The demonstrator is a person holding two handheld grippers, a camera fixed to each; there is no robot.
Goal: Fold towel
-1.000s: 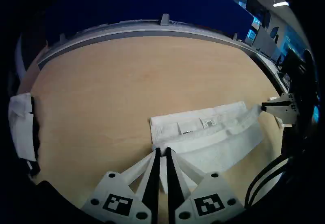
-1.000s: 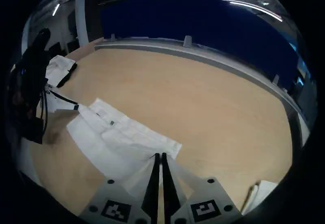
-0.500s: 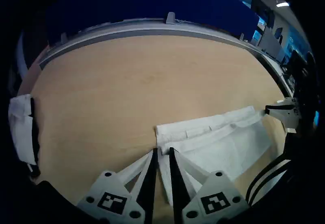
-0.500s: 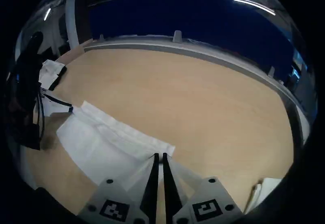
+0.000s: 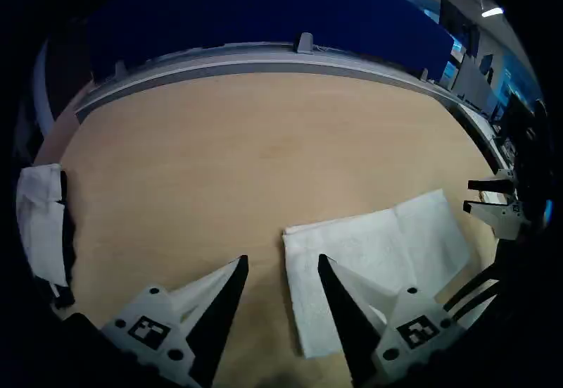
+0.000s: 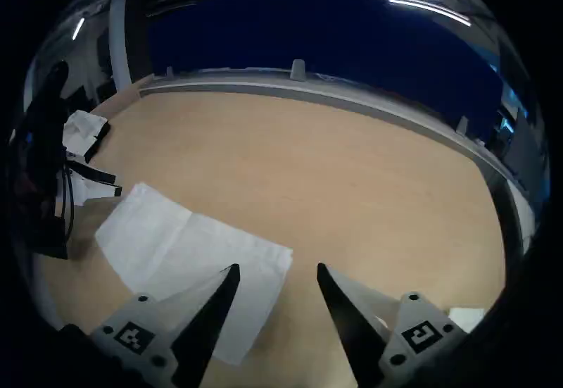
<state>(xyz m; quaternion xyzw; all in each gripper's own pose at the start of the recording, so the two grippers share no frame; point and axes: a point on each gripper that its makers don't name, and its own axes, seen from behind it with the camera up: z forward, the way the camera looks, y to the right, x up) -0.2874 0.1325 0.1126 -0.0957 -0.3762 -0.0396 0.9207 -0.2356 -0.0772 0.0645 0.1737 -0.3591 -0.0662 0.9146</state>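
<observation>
A white towel [image 5: 373, 254] lies folded flat on the light wooden table [image 5: 253, 141]. In the left gripper view my left gripper [image 5: 280, 265] is open just above the towel's near left corner, holding nothing. The right gripper [image 5: 485, 196] appears at the towel's far right end, fingers apart. In the right gripper view the same towel [image 6: 186, 254] lies to the lower left, and my right gripper [image 6: 276, 274] stands open over its near right corner. The left gripper [image 6: 95, 180] is seen at the towel's far left end.
A second white cloth [image 5: 39, 226] with a dark edge lies at the table's left side, also seen as a cloth [image 6: 81, 131] in the right gripper view. A grey rail and blue partition [image 5: 267, 15] bound the table's far edge. A white item [image 6: 464, 316] sits at the near right.
Both grippers held the towel's upper layer and carried it over; now both have opened and let go, and the towel lies flat, folded, with its labels covered.
</observation>
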